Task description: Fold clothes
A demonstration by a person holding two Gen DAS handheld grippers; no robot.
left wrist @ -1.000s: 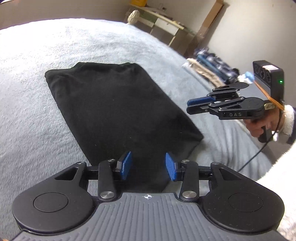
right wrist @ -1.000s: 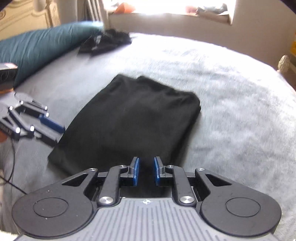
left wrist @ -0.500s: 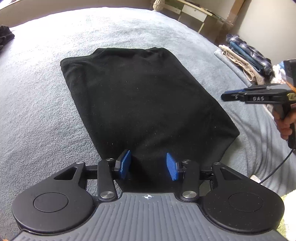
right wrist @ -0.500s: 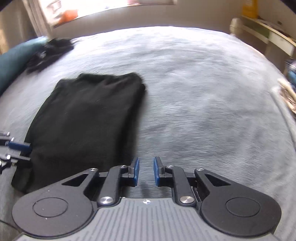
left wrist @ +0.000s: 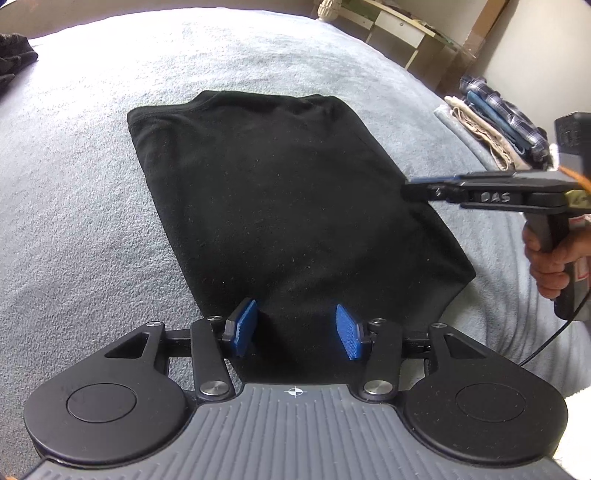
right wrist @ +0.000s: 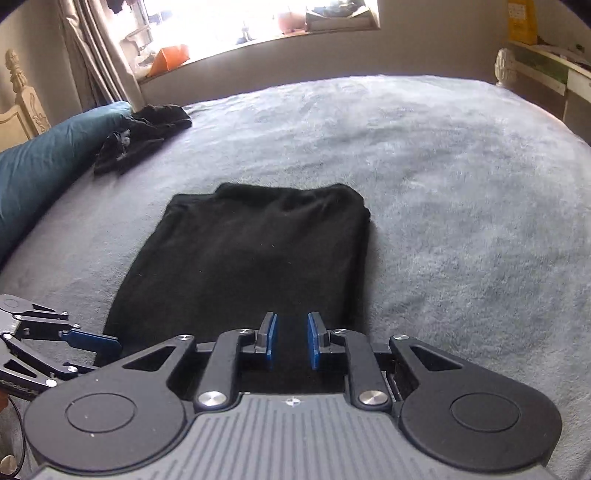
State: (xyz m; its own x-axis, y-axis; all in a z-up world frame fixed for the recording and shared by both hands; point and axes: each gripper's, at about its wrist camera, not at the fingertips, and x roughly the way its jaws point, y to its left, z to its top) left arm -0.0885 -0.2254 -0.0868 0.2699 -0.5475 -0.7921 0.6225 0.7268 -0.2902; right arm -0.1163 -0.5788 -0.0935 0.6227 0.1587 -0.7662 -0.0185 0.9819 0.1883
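Observation:
A black garment (left wrist: 288, 206) lies folded into a long rectangle on the grey bed; it also shows in the right wrist view (right wrist: 251, 266). My left gripper (left wrist: 297, 330) is open and empty, just above the garment's near edge. My right gripper (right wrist: 291, 341) is open with a narrower gap and empty, over the garment's near end. The right gripper also shows side-on in the left wrist view (left wrist: 417, 190), above the garment's right edge. The left gripper shows at the lower left of the right wrist view (right wrist: 92, 347).
The grey fleece bed cover (right wrist: 461, 206) spreads around. A teal pillow (right wrist: 40, 166) and a heap of dark clothes (right wrist: 140, 129) lie at the far left. A stack of folded clothes (left wrist: 495, 129) sits at the bed's right edge. A desk (left wrist: 399, 33) stands beyond.
Both grippers have swung to face along the garment's length. The right gripper has come in over the garment's right edge. Both stay open and empty.

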